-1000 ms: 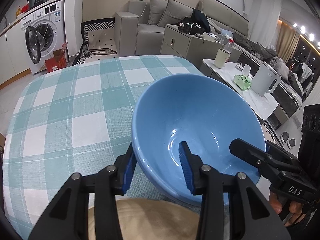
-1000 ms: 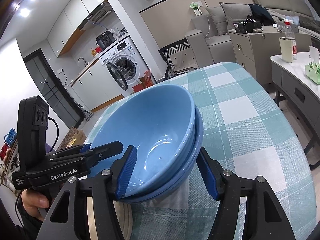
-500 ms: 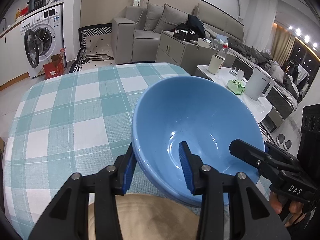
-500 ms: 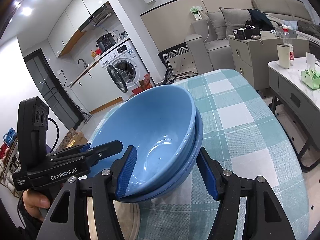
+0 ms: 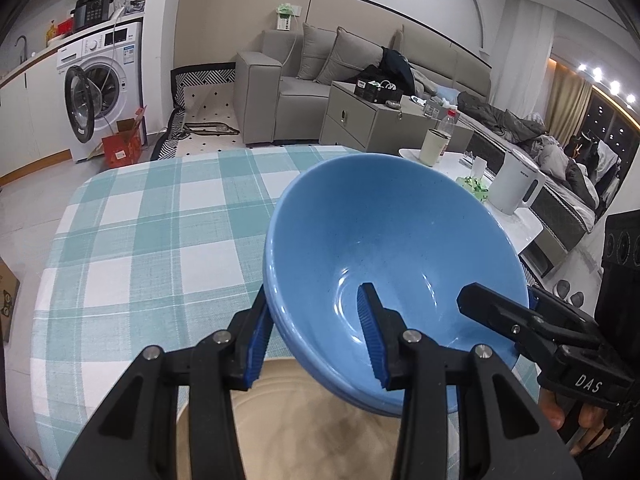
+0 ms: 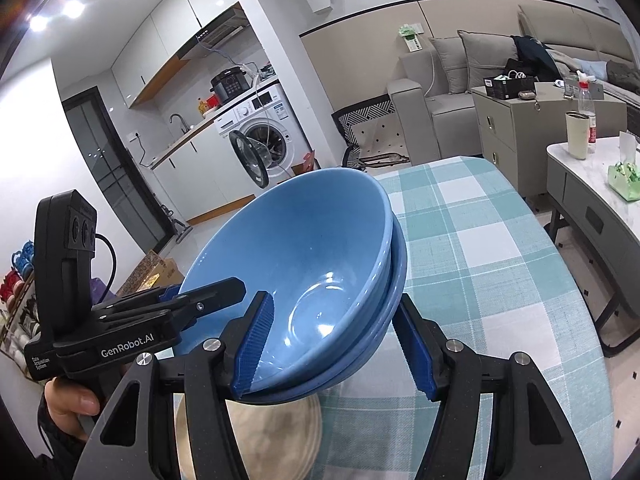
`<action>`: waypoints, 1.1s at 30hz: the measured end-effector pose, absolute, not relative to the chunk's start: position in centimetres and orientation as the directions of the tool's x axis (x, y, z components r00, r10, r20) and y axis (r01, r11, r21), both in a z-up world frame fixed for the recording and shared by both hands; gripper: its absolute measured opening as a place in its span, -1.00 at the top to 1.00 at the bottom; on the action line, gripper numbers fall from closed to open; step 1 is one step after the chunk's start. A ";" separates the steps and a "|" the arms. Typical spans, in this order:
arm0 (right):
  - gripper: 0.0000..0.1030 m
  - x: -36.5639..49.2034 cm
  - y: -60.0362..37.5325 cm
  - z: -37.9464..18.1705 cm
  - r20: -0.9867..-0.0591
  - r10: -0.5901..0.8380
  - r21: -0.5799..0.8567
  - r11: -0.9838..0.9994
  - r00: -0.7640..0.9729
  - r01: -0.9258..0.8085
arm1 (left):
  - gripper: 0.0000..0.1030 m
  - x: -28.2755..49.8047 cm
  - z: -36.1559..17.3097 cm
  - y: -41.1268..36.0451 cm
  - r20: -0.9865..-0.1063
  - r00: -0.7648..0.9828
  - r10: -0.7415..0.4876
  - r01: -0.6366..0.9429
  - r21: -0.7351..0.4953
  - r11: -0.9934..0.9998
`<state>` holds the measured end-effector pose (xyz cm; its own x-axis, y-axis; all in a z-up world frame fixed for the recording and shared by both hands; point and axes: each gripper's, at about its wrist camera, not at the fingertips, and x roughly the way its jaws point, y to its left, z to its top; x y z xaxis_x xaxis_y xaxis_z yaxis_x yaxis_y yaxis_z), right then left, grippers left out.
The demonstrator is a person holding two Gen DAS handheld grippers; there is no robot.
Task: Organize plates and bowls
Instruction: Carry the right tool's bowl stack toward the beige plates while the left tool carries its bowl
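**Mei:** Left wrist view first. What has the left tool (image 5: 318, 338) got?

**Tom:** It is closed on the near wall of the blue bowls (image 5: 384, 248). One blue pad presses the outside, the other sits inside against the glazed wall. The jaws stand only as far apart as that wall is thick.

**Mei:** Bowls, more than one?

**Tom:** Yes, they are nested. In the right wrist view a second rim shows just under the top one (image 6: 320, 264), so at least two; I cannot tell whether there are more.

**Mei:** And the right tool (image 6: 338, 346)?

**Tom:** It grips the same stack from the opposite side, wider set. One pad is inside the top bowl, the other lies against the outer wall of the lower one. A hand (image 6: 70, 404) holds the left tool's handle at the lower left of that view.

**Mei:** Where is the stack?

**Tom:** Held tilted in the air between the two tools, above the worktop (image 5: 152, 248) with its teal and white checked cloth. Right below the stack lies a beige plate (image 5: 292, 424), partly hidden by the tool's fingers.

**Mei:** Does the stack touch the plate?

**Tom:** I cannot tell from either view.
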<state>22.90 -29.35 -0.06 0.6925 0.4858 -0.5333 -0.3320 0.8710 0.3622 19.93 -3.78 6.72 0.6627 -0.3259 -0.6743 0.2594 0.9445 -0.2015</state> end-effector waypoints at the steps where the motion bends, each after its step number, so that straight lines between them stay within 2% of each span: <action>1: -0.23 22.7 -29.1 0.0 -0.534 0.490 0.362 0.869 0.689 -0.337 | 0.21 19.6 6.9 -3.5 -0.672 0.667 -0.322 0.255 -0.200 0.946; 17: -0.23 19.7 -25.9 0.7 -0.538 0.548 0.361 0.836 0.640 -0.413 | 0.21 15.5 7.7 -0.3 -0.659 0.706 -0.259 0.193 -0.173 0.966; 33: -0.23 17.9 -22.7 -0.9 -0.575 0.584 0.358 0.809 0.573 -0.466 | 0.21 13.1 6.1 2.4 -0.677 0.705 -0.211 0.126 -0.174 0.977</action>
